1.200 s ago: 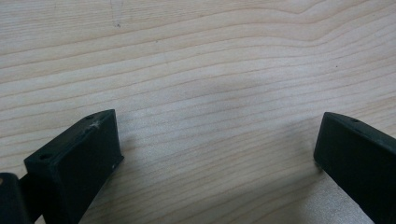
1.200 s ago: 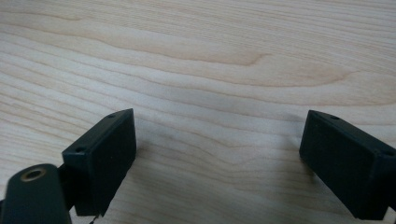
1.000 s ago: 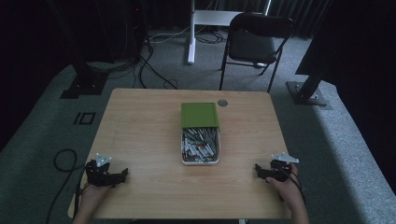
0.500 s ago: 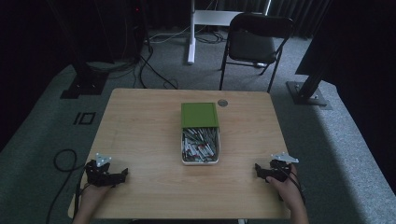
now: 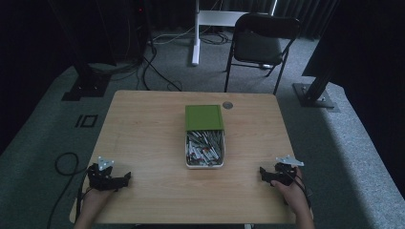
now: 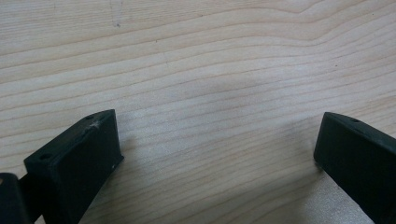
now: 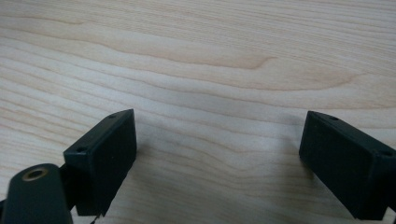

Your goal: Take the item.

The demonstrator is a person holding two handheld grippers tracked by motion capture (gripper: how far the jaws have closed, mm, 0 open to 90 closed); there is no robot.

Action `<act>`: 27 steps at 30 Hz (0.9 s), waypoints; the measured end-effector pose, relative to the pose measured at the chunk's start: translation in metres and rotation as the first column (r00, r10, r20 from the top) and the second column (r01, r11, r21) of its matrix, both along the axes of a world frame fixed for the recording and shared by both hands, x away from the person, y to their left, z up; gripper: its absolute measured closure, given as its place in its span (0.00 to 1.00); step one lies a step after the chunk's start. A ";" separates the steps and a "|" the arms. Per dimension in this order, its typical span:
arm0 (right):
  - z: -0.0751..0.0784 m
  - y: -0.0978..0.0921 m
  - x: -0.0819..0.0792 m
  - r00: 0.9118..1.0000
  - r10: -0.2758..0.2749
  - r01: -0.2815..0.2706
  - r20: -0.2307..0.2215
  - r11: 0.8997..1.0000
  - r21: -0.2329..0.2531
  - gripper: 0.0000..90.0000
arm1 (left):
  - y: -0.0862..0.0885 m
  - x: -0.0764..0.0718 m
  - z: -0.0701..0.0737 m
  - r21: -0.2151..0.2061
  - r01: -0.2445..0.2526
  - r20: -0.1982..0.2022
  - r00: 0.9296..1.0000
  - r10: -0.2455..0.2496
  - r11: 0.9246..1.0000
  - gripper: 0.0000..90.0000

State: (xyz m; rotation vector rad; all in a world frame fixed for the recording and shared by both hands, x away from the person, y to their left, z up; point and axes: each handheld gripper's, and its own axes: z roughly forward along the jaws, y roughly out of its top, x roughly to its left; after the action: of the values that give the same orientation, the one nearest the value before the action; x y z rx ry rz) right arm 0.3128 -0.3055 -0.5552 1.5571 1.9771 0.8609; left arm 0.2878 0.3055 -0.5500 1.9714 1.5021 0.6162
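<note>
A white tray (image 5: 186, 151) full of several small mixed items sits at the middle of the wooden table (image 5: 143, 129), with a green lid (image 5: 204, 117) lying over its far end. My left gripper (image 5: 125, 178) rests near the front left corner, held by a hand, and points right. My right gripper (image 5: 262, 171) rests near the front right corner and points left. In the left gripper view the jaws (image 6: 217, 140) stand wide apart over bare wood. The right gripper view shows its jaws (image 7: 219, 140) equally wide with nothing between them.
A small round grommet (image 5: 227, 105) lies in the tabletop behind the lid. Beyond the table stand a black folding chair (image 5: 260, 45), a white stand leg (image 5: 195, 33) and cables on the grey carpet. Black frame bases (image 5: 313, 93) flank the table.
</note>
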 end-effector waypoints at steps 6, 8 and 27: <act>0.008 0.003 0.000 1.000 0.007 -0.008 0.019 1.000 0.014 0.12 | 0.000 0.000 0.000 0.000 0.000 0.000 1.000 0.000 1.000 0.01; 0.014 0.006 -0.001 0.999 0.010 -0.011 0.030 1.000 0.018 0.12 | 0.000 0.000 0.000 0.000 0.000 0.000 1.000 0.000 1.000 0.01; 0.048 0.024 0.007 0.993 0.041 -0.044 0.114 0.999 0.022 0.15 | 0.000 0.000 0.000 0.000 0.000 0.000 1.000 0.000 1.000 0.01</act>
State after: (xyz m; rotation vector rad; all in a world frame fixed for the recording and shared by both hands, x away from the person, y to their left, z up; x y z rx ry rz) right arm 0.3197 -0.2810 -0.5071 1.4506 1.9314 0.9717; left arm 0.2878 0.3055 -0.5500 1.9712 1.5021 0.6163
